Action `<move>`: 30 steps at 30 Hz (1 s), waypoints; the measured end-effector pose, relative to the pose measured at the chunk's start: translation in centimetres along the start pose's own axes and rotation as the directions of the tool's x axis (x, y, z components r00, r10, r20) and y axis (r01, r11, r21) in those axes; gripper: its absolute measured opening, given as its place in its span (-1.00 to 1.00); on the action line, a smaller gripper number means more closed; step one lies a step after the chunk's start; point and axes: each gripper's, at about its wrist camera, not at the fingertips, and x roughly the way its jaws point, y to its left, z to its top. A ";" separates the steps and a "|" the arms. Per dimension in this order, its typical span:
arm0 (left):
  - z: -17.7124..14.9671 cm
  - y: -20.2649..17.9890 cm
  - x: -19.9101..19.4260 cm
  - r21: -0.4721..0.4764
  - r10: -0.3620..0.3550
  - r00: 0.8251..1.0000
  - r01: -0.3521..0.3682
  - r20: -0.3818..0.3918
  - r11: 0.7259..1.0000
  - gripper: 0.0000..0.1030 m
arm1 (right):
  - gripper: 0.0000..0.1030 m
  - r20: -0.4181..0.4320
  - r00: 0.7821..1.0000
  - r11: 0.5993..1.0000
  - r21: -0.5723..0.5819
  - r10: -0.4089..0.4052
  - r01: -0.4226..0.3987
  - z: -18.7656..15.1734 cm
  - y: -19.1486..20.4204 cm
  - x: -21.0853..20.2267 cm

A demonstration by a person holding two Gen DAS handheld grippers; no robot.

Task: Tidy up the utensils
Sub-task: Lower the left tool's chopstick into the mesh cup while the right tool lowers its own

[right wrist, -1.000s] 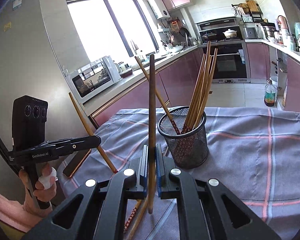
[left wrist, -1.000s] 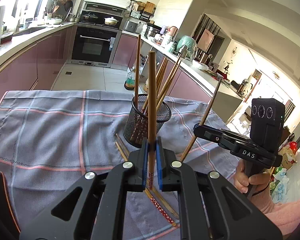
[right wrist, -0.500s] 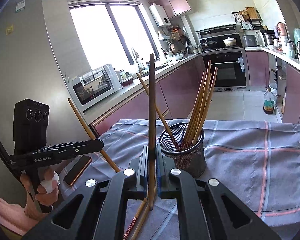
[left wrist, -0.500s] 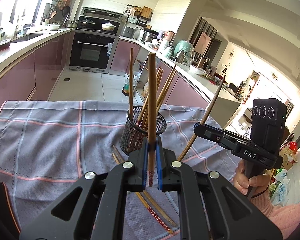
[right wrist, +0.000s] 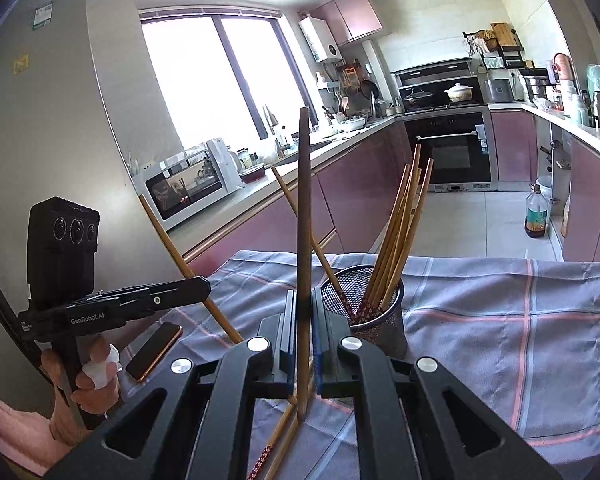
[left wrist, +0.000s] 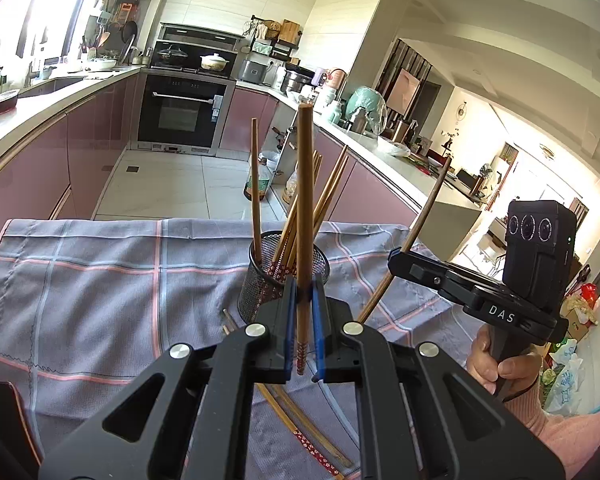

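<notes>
A black mesh cup (left wrist: pixel 262 280) stands on the grey checked cloth (left wrist: pixel 100 280) and holds several wooden chopsticks (left wrist: pixel 328 196). My left gripper (left wrist: pixel 303 300) is shut on an upright chopstick (left wrist: pixel 305 208), lifted above the cloth in front of the cup. My right gripper (right wrist: pixel 303 308) is shut on a darker upright chopstick (right wrist: pixel 303 216), left of the cup (right wrist: pixel 376 312). Each gripper shows in the other's view, the right (left wrist: pixel 412 266) and the left (right wrist: pixel 188 292), each with its chopstick slanted. Loose chopsticks (left wrist: pixel 300 428) lie on the cloth below, also in the right wrist view (right wrist: pixel 276 444).
A phone (right wrist: pixel 154 346) lies on the cloth's left edge under my left gripper. Kitchen counters, an oven (left wrist: pixel 180 116) and a microwave (right wrist: pixel 192 184) lie beyond the table. An oil bottle (right wrist: pixel 536 216) stands on the floor.
Both grippers have risen with their chopsticks; the cup and cloth sit lower and farther in both views. The left chopstick's lower tip is off the cloth.
</notes>
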 end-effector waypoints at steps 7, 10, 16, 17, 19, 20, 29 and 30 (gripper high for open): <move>1.0 -0.6 0.0 0.022 0.000 1.000 -0.001 0.022 1.000 -0.84 | -0.89 0.012 1.000 1.000 -0.007 -0.004 0.004 0.5 0.1 -0.1; 1.5 -0.7 0.0 0.030 0.002 1.000 -0.003 0.031 1.000 -0.84 | -0.89 0.017 1.000 1.000 -0.010 -0.004 0.004 0.7 0.0 0.0; 2.2 -0.9 0.0 0.039 0.003 0.999 -0.004 0.045 0.999 -0.84 | -0.89 0.028 1.000 1.000 -0.017 -0.004 0.005 1.1 0.0 0.0; 2.3 -0.9 0.0 0.040 0.003 0.999 -0.005 0.045 0.999 -0.84 | -0.89 0.030 1.000 1.000 -0.017 -0.005 0.005 1.2 0.0 -0.1; 2.5 -1.0 0.0 0.042 0.003 0.999 -0.005 0.047 0.999 -0.84 | -0.89 0.035 0.999 1.000 -0.017 -0.006 0.006 1.4 0.0 0.0; 2.6 -1.0 0.1 0.043 0.004 0.999 -0.006 0.048 0.999 -0.84 | -0.89 0.037 0.999 1.000 -0.018 -0.007 0.007 1.5 0.0 0.0; 2.9 -1.3 0.0 0.057 0.009 0.998 -0.012 0.063 0.998 -0.84 | -0.89 0.054 0.998 1.000 -0.017 -0.013 0.014 2.0 -0.2 -0.1; 3.0 -1.4 0.0 0.058 0.010 0.998 -0.013 0.065 0.998 -0.84 | -0.89 0.057 0.998 1.000 -0.018 -0.013 0.014 2.2 -0.2 -0.1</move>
